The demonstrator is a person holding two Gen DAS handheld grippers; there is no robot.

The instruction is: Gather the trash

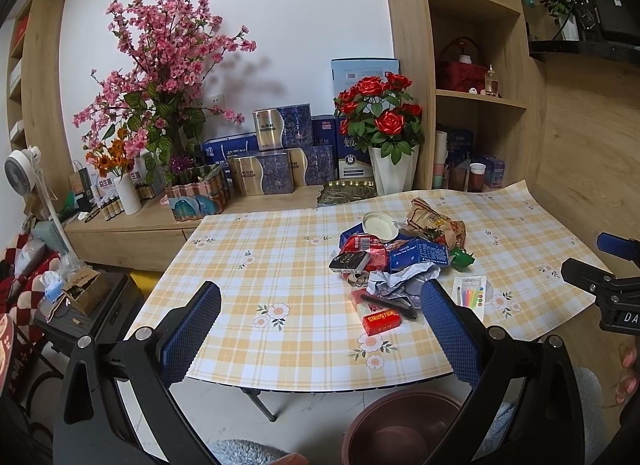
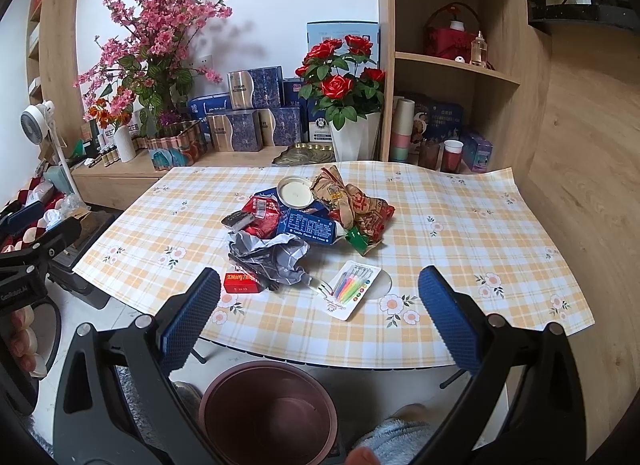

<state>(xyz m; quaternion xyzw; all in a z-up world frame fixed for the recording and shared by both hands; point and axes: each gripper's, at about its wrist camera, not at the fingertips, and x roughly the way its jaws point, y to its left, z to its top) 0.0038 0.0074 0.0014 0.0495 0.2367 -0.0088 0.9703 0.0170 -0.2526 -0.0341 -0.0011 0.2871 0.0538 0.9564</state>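
Left wrist view: the left gripper (image 1: 320, 325) is held with its fingers (image 1: 191, 329) spread wide and nothing between them, above the near edge of the counter (image 1: 280, 265). The right gripper (image 2: 319, 313) is likewise seen wide open and empty in the right wrist view. A trash pile (image 2: 304, 221) is heaped at the middle of the counter: a white lid, crumpled wrappers, a blue carton and grey paper. A red box (image 2: 240, 283) lies just in front of the pile, a candle pack (image 2: 352, 289) near its right. A brown bin (image 2: 268, 413) stands on the floor below the counter's near edge.
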